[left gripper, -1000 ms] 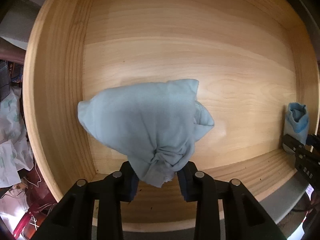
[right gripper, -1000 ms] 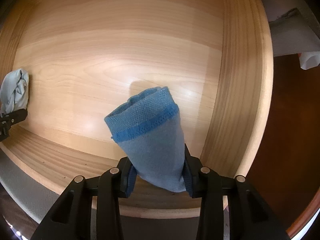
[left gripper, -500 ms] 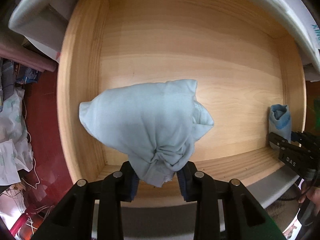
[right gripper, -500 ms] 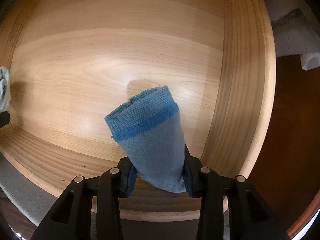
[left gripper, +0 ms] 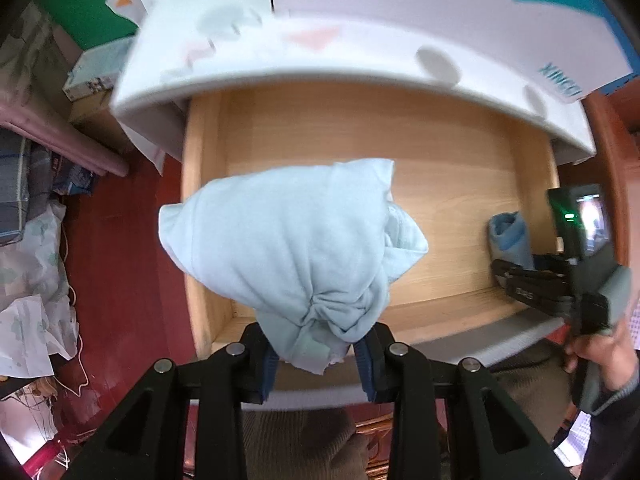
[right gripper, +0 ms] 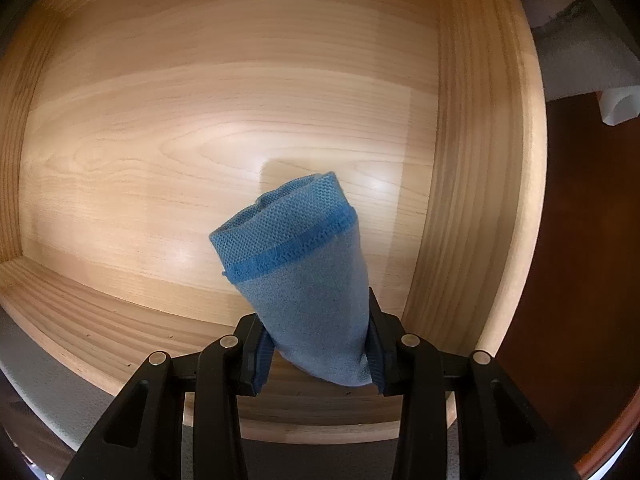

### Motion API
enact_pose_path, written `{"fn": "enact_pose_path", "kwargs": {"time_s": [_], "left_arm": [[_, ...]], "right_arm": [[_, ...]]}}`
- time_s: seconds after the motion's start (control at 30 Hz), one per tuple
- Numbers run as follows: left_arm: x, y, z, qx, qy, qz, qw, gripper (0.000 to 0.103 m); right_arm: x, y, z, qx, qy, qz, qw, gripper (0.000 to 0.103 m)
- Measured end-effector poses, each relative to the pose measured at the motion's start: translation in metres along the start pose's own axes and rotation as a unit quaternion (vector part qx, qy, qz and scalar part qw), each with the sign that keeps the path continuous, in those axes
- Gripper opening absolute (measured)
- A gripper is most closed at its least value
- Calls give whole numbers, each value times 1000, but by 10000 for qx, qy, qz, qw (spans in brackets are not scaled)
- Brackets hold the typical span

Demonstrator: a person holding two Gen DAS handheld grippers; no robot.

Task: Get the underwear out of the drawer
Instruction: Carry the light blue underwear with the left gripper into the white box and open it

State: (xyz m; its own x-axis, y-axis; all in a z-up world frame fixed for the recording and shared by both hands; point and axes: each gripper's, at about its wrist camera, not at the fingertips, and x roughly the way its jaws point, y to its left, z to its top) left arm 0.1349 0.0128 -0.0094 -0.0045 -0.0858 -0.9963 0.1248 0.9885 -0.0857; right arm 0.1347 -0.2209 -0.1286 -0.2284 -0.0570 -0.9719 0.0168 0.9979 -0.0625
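My left gripper (left gripper: pixel 316 356) is shut on a bunched pale blue piece of underwear (left gripper: pixel 288 248), which hangs well above the open wooden drawer (left gripper: pixel 460 152). Over the drawer's right end, the right gripper (left gripper: pixel 516 276) shows in the left wrist view with a hand (left gripper: pixel 600 352) on its handle. In its own view the right gripper (right gripper: pixel 316 352) is shut on a folded blue piece of underwear (right gripper: pixel 304 276) with a darker waistband, low inside the drawer (right gripper: pixel 200 120) near its right wall (right gripper: pixel 488 160). The same blue piece (left gripper: pixel 510 236) shows small in the left wrist view.
A white cabinet top (left gripper: pixel 360 40) with a pastel pattern overhangs the drawer's back. Red floor (left gripper: pixel 120 260), crumpled plastic bags (left gripper: pixel 32 280) and boxes lie to the left. The drawer's grey front edge (left gripper: pixel 520 328) runs below both grippers.
The left gripper has risen with the pale blue underwear, from just above the drawer floor to above its rim, so the cabinet top now shows. The right gripper has stayed in place.
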Motion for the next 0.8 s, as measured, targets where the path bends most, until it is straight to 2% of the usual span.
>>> {"fn": "enact_pose_path", "kwargs": {"time_s": [0.27, 0.47, 0.63, 0.8], "left_arm": [[-82, 8, -2, 62, -718, 9, 9974, 32], [-149, 12, 6, 98, -1326, 31, 9911, 32], [-193, 4, 24, 105, -1810, 21, 9834, 32], [-213, -11, 54, 113, -2122, -38, 9771, 32]], "right_arm": [[0, -4, -2, 51, -11, -5, 10000, 36], [-3, -4, -3, 62, -19, -14, 10000, 36], [-3, -4, -3, 71, -33, -14, 10000, 36], [-3, -4, -4, 116, -46, 28, 9999, 36]]}}
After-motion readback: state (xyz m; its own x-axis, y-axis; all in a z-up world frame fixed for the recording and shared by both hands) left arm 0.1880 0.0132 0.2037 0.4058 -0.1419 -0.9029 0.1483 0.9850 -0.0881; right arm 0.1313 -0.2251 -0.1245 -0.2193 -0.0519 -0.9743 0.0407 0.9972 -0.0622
